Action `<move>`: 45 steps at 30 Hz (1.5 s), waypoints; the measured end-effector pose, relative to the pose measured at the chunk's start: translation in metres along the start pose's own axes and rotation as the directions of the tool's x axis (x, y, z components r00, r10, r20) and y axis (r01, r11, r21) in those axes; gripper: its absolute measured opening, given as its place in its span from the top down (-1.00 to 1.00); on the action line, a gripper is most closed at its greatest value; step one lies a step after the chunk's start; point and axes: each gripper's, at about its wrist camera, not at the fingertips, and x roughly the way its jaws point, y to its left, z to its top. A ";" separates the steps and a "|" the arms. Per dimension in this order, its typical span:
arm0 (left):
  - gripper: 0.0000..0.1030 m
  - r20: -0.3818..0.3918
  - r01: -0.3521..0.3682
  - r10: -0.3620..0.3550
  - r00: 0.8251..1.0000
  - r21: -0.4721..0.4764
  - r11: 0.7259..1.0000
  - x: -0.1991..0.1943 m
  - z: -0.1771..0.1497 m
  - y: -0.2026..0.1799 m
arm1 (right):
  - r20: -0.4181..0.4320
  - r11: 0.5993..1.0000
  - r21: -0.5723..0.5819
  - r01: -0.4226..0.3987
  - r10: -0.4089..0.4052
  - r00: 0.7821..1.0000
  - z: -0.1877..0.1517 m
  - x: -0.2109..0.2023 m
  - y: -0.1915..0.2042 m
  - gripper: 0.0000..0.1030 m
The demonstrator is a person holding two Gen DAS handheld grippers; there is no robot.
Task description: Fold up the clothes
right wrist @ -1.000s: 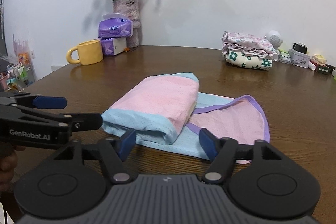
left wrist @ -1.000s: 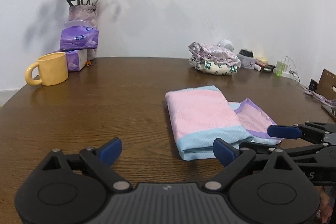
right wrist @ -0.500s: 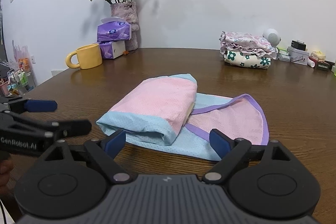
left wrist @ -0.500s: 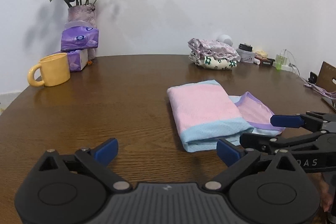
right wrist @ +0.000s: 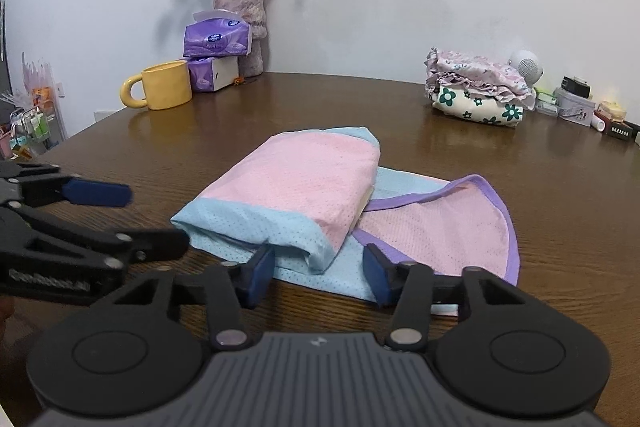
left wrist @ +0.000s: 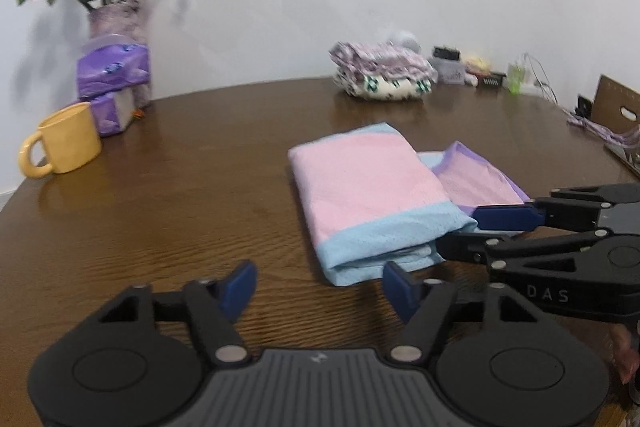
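Note:
A pink and light-blue garment point(left wrist: 372, 195) lies partly folded on the brown wooden table point(left wrist: 180, 211), with a purple-trimmed pink part point(left wrist: 476, 183) still spread flat to its right. It also shows in the right wrist view point(right wrist: 296, 187). My left gripper point(left wrist: 320, 287) is open and empty, just short of the garment's near left corner. My right gripper point(right wrist: 320, 267) is open, its fingers either side of the folded near edge. Each gripper shows in the other's view: the right point(left wrist: 480, 231), the left point(right wrist: 156, 219).
A stack of folded floral clothes point(right wrist: 476, 91) sits at the far right. A yellow mug point(right wrist: 160, 91), purple tissue packs point(right wrist: 216, 47) and a vase of dried roses point(right wrist: 240, 11) stand at the far left. Small items and cables point(left wrist: 500, 75) line the far right edge.
Both grippers have moved forward to the garment's near edge. The right gripper's fingers are closer together than half a second ago. The garment has not moved.

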 end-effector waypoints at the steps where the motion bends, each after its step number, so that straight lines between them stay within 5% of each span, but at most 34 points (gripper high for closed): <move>1: 0.01 -0.004 0.002 -0.002 1.000 0.006 1.000 0.002 0.001 -0.002 | -0.005 1.000 0.003 -0.002 0.002 1.000 0.001 0.001 -0.001 0.38; 4: 0.21 -0.013 0.002 -0.002 1.000 0.017 1.000 0.008 0.003 -0.006 | -0.007 1.000 0.007 -0.008 0.009 1.000 0.001 0.004 -0.001 0.54; 6: 0.65 -0.014 0.003 -0.002 1.000 0.017 1.000 0.010 0.003 -0.006 | -0.006 1.000 0.013 -0.013 0.013 1.000 0.002 0.005 -0.002 0.70; 8: 0.83 -0.015 0.008 -0.008 1.000 0.013 1.000 0.011 0.004 -0.005 | -0.003 1.000 0.019 -0.011 0.011 1.000 0.002 0.005 -0.004 0.85; 11: 0.91 -0.015 0.002 -0.002 1.000 0.014 1.000 0.011 0.004 -0.005 | -0.013 0.999 0.036 -0.008 0.008 1.000 0.002 0.006 -0.007 0.88; 17: 0.91 -0.018 -0.004 0.004 1.000 0.008 1.000 0.010 0.003 -0.004 | -0.030 0.999 0.034 -0.011 0.012 0.999 0.002 0.009 -0.007 0.90; 19: 0.75 -0.016 -0.003 0.003 1.000 0.003 1.000 0.007 0.003 -0.003 | -0.040 0.999 0.029 -0.024 0.025 0.999 0.002 0.008 -0.007 0.86; 20: 0.47 -0.015 -0.003 0.003 1.000 0.000 1.000 0.006 0.004 -0.002 | -0.039 0.999 0.032 -0.034 0.035 0.999 0.002 0.006 -0.008 0.83; 21: 0.23 -0.010 -0.003 0.003 1.000 0.000 1.000 0.003 0.003 -0.001 | -0.039 0.998 0.036 -0.043 0.045 0.998 0.002 0.004 -0.009 0.76; 23: 0.11 -0.002 0.013 -0.013 1.000 -0.001 1.000 -0.005 0.004 0.002 | -0.029 0.995 0.064 -0.077 0.079 0.996 0.003 -0.004 -0.015 0.50; 24: 0.02 -0.004 0.024 -0.024 1.000 -0.006 1.000 -0.009 0.004 0.003 | -0.021 0.993 0.076 -0.091 0.093 0.995 0.004 -0.008 -0.020 0.18; 26: -0.08 -0.001 0.074 -0.074 0.997 -0.032 0.997 -0.016 0.009 0.011 | -0.011 0.988 0.099 -0.116 0.117 0.993 0.010 -0.014 -0.029 0.06; 29: -0.08 0.028 0.124 -0.122 0.992 -0.055 0.991 -0.023 0.026 0.020 | 0.002 0.981 0.133 -0.144 0.145 0.989 0.023 -0.019 -0.045 0.06; 34: -0.06 0.058 0.088 -0.087 0.995 -0.009 0.996 -0.005 0.063 0.018 | 0.013 0.982 0.138 -0.133 0.132 0.991 0.057 -0.002 -0.056 0.12; 40: 0.26 -0.017 0.098 -0.097 0.995 0.027 0.995 0.047 0.089 0.015 | -0.059 0.976 0.177 -0.126 0.139 0.989 0.076 0.053 -0.071 0.28; 45: 0.38 -0.060 0.121 -0.119 0.991 0.022 0.992 0.074 0.094 0.020 | -0.106 0.929 0.328 -0.174 0.219 0.970 0.076 0.096 -0.096 0.37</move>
